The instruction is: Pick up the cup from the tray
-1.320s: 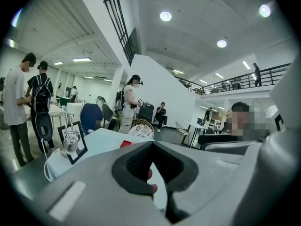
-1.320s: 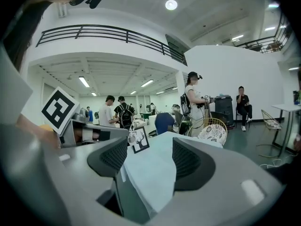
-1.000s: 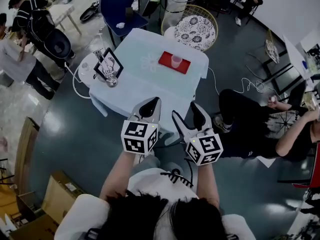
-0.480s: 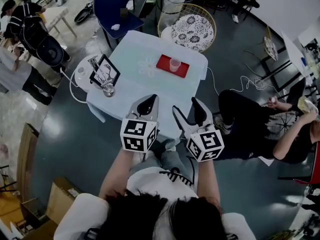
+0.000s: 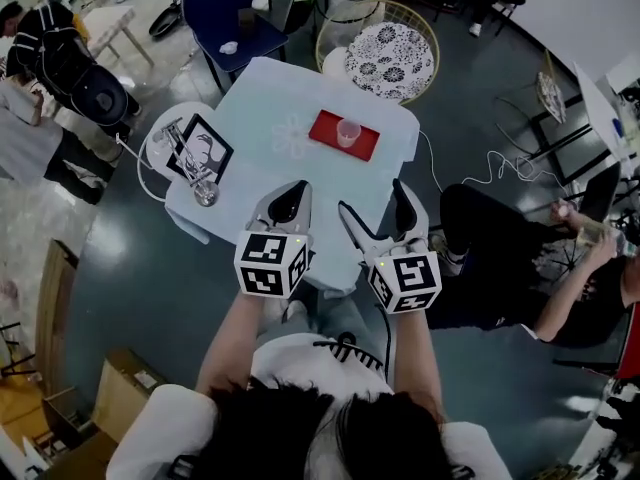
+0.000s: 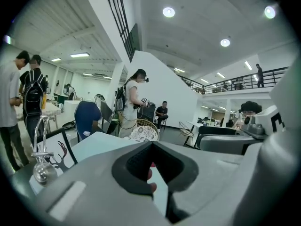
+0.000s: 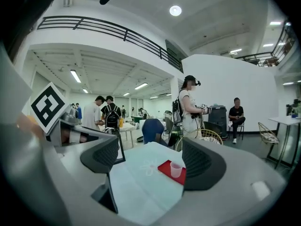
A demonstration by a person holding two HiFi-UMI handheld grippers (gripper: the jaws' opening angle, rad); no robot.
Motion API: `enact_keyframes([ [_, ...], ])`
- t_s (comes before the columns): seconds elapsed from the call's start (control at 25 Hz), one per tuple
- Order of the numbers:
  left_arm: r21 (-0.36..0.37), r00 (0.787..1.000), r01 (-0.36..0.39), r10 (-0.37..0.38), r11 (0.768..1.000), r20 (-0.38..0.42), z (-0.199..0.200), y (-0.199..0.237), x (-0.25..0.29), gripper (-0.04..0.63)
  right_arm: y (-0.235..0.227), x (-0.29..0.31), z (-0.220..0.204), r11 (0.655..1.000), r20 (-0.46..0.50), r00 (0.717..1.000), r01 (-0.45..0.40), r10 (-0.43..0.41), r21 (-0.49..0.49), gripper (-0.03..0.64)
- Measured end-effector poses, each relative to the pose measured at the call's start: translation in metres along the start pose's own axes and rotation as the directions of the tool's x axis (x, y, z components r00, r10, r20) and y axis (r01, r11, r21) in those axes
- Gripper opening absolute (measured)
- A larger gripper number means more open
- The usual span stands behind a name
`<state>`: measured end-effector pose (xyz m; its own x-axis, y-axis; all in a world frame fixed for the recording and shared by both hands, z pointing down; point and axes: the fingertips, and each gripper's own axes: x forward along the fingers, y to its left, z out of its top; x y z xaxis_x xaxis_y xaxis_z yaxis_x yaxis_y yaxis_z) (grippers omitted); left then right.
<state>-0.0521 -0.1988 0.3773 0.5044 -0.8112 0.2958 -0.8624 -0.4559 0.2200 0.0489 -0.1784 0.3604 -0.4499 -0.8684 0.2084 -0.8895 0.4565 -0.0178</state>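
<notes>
A clear pinkish cup (image 5: 349, 130) stands upright on a red tray (image 5: 332, 138) at the far side of the pale blue table (image 5: 260, 158). Both grippers hover over the table's near edge, well short of the tray. My left gripper (image 5: 291, 192) looks shut, its jaws meeting in a point with nothing held. My right gripper (image 5: 376, 208) is open and empty. In the right gripper view the cup (image 7: 176, 169) and tray (image 7: 165, 169) show between the spread jaws of the right gripper (image 7: 155, 164). The left gripper (image 6: 153, 163) hides most of the table in its own view.
A framed picture (image 5: 200, 150) and a glass flask on a stand (image 5: 206, 194) sit at the table's left. A blue chair (image 5: 232, 13) and a wicker chair (image 5: 390, 60) stand behind it. A person sits at the right (image 5: 520, 268). Cardboard boxes (image 5: 100, 408) lie lower left.
Both grippers have edged forward toward the table and tray. The cup and tray have not moved. The jaws' states look unchanged.
</notes>
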Motion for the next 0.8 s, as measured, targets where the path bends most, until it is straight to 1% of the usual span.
enact_keyframes([
  [0.16,-0.002,1.000,-0.023,0.023,1.000,-0.022,-0.001,0.006,0.026,0.000,-0.017,0.026,-0.007,0.999,-0.032,0.999,-0.043,0.043,0.001,0.433],
  [0.24,-0.002,0.999,-0.014,0.014,1.000,-0.042,-0.002,0.008,0.043,0.000,-0.026,0.040,-0.009,0.998,-0.048,0.997,-0.057,0.057,-0.008,0.433],
  [0.36,0.020,0.998,-0.002,0.003,1.000,-0.067,-0.002,0.010,0.073,0.000,-0.041,0.060,-0.017,0.997,-0.080,0.995,-0.070,0.067,-0.032,0.433],
  [0.48,0.025,0.995,-0.021,0.024,0.999,-0.094,-0.008,0.018,0.099,0.000,-0.055,0.082,-0.036,0.997,-0.114,0.991,-0.076,0.075,-0.009,0.434],
  [0.56,0.027,0.991,-0.029,0.032,0.999,-0.127,-0.015,0.022,0.114,0.000,-0.067,0.098,-0.046,0.997,-0.130,0.989,-0.076,0.076,0.002,0.434],
  [0.64,-0.005,0.986,-0.014,0.013,1.000,-0.165,-0.024,0.023,0.128,0.000,-0.078,0.114,-0.056,0.997,-0.148,0.986,-0.078,0.080,0.014,0.434],
  [0.72,-0.044,0.984,-0.002,-0.006,0.999,-0.178,-0.031,0.025,0.140,0.000,-0.089,0.127,-0.066,0.997,-0.164,0.983,-0.076,0.079,0.024,0.434],
  [0.8,-0.033,0.983,-0.019,0.012,0.999,-0.184,-0.037,0.031,0.154,0.000,-0.098,0.140,-0.075,0.997,-0.173,0.982,-0.077,0.080,0.028,0.434],
])
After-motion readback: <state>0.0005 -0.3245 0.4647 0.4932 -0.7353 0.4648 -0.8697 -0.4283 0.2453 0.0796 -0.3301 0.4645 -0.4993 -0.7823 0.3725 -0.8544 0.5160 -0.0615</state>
